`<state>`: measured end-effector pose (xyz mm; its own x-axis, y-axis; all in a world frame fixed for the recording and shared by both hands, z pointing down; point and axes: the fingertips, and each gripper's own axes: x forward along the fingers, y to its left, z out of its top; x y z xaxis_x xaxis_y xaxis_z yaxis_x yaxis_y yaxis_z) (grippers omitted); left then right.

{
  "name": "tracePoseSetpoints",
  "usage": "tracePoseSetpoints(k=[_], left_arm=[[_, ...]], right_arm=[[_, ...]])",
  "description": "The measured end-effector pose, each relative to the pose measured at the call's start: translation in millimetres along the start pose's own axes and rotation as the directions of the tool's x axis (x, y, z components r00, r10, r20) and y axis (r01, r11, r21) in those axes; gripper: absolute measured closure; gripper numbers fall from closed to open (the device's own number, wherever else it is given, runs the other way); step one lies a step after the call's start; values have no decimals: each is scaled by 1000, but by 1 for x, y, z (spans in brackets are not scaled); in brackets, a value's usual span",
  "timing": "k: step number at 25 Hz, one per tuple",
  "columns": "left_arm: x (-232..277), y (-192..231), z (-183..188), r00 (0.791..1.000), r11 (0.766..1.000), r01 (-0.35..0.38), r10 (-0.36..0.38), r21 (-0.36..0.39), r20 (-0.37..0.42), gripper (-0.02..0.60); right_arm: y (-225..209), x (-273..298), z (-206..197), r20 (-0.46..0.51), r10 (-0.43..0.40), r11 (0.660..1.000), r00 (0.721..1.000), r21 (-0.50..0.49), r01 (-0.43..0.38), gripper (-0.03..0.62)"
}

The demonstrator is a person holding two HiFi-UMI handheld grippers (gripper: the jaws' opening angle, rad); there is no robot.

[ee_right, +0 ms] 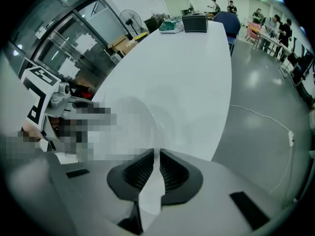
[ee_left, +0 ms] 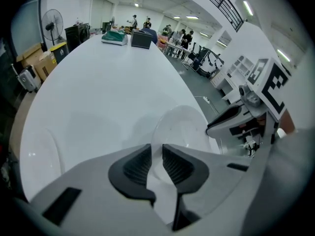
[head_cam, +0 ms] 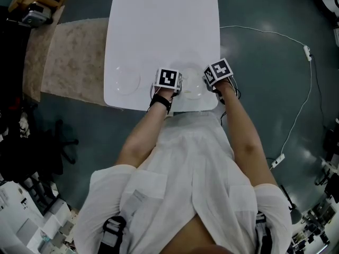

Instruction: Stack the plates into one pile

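A clear plate (head_cam: 192, 86) is at the near right corner of the white table (head_cam: 159, 25), between my two grippers. My left gripper (head_cam: 174, 87) is shut on its left rim, and my right gripper (head_cam: 213, 81) is shut on its right rim. In the left gripper view the plate (ee_left: 179, 127) runs into the narrow gap of the left gripper (ee_left: 156, 154). The right gripper view shows the thin rim of the plate (ee_right: 145, 117) pinched in the right gripper (ee_right: 156, 159). A second clear plate (head_cam: 127, 81) lies flat on the table to the left, also visible as the second plate (ee_left: 39, 151).
The table's near edge runs just below the grippers. A beige rug (head_cam: 69, 52) lies left of the table and a white cable (head_cam: 296, 41) runs over the floor on the right. A green object (ee_left: 115, 37) and a dark box (ee_left: 141, 40) stand at the table's far end.
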<state>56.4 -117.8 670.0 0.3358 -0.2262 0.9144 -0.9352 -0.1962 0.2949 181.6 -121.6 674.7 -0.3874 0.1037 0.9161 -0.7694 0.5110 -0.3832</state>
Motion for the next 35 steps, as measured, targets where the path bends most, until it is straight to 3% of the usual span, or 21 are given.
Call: tracePoseSetpoints(k=[10, 13, 15, 26, 35], left_arm=[[18, -17, -12, 997, 998, 56, -56, 3, -62, 501], [21, -23, -12, 993, 996, 91, -90, 10, -79, 427], [21, -24, -11, 992, 995, 97, -95, 20, -80, 409], [12, -27, 2, 995, 994, 98, -97, 47, -20, 382], [-8, -15, 6, 992, 993, 117, -117, -3, 43, 390]], right_arm=[[-14, 4, -19, -38, -16, 999, 999, -33, 15, 533], [-14, 4, -17, -36, -24, 999, 999, -46, 22, 530], [-13, 4, -16, -41, -34, 998, 999, -60, 31, 530], [-18, -12, -7, -15, -68, 992, 998, -110, 66, 531], [11, -10, 27, 28, -33, 979, 999, -200, 38, 531]])
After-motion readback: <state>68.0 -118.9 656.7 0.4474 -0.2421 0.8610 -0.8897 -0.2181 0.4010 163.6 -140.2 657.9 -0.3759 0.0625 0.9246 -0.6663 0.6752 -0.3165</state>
